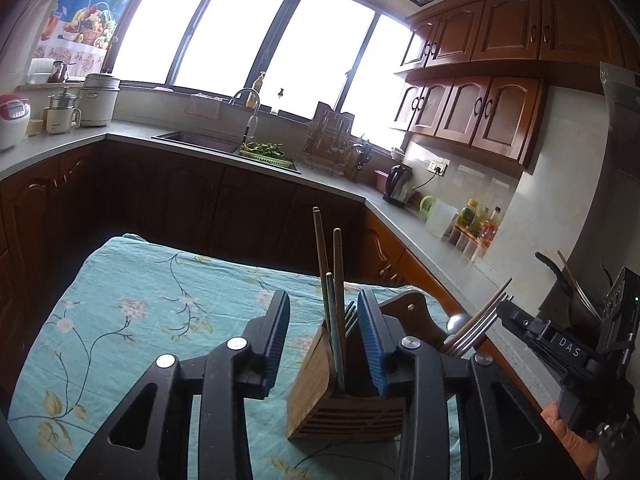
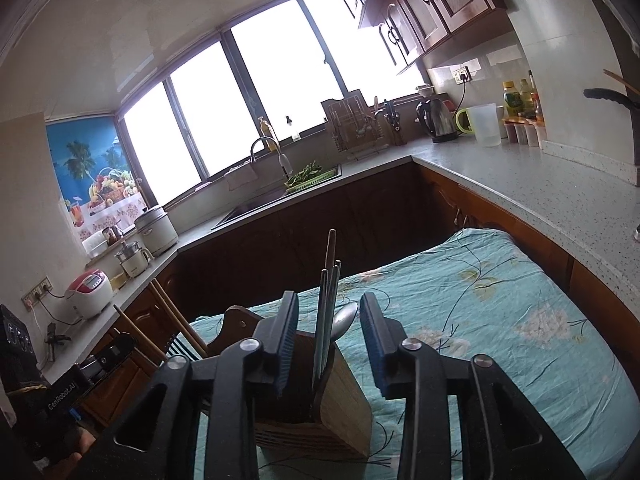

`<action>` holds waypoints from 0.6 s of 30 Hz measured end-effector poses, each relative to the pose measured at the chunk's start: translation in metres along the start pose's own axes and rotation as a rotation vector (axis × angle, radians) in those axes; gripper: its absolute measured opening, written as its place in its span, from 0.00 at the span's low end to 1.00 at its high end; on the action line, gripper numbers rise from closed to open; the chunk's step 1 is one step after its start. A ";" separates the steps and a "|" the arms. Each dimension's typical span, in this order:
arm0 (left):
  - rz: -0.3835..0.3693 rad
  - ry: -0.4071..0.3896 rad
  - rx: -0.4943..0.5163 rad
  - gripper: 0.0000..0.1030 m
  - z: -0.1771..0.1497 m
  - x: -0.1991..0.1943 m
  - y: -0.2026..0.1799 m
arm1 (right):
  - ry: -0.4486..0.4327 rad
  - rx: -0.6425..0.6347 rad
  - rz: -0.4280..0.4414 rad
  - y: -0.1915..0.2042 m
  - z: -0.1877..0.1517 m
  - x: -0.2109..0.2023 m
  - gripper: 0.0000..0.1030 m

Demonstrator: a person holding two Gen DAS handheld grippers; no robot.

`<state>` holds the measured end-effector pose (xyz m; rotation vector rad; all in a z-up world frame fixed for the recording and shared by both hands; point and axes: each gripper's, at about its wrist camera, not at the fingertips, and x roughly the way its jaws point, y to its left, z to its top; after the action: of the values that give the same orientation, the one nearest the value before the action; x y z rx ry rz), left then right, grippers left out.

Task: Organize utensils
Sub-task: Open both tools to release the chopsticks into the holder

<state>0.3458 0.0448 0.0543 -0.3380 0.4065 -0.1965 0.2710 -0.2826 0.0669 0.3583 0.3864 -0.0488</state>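
Note:
A wooden utensil holder point(image 1: 320, 408) stands on a table with a teal flowered cloth point(image 1: 132, 312). Brown and grey chopsticks point(image 1: 334, 280), forks point(image 1: 480, 328) and a spoon point(image 1: 458, 322) stand in its compartments. My left gripper point(image 1: 324, 336) is open and empty, its jaws either side of the chopsticks just above the holder. In the right wrist view the holder point(image 2: 340, 412) sits below my right gripper point(image 2: 330, 340), which is open and empty around grey chopsticks point(image 2: 326, 320) and the spoon point(image 2: 346, 318). Each gripper shows at the other view's edge.
A grey kitchen counter point(image 2: 520, 184) wraps around the table, with a kettle point(image 2: 436, 118), a plastic jug point(image 2: 486, 124) and bottles point(image 2: 520, 98). A sink with a basket of greens point(image 1: 266, 152) lies under the windows. Rice cookers point(image 1: 12, 120) stand on the left.

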 end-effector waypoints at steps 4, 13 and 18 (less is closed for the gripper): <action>0.017 -0.001 -0.012 0.47 -0.004 -0.011 0.003 | -0.026 0.009 0.009 -0.002 -0.002 -0.011 0.62; 0.053 0.004 -0.004 0.78 -0.020 -0.041 0.002 | -0.034 -0.033 0.033 0.005 -0.013 -0.031 0.89; 0.075 0.013 -0.011 0.83 -0.026 -0.058 0.001 | -0.031 -0.044 0.058 0.009 -0.019 -0.045 0.92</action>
<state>0.2830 0.0527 0.0519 -0.3322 0.4323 -0.1229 0.2236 -0.2687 0.0705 0.3243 0.3454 0.0106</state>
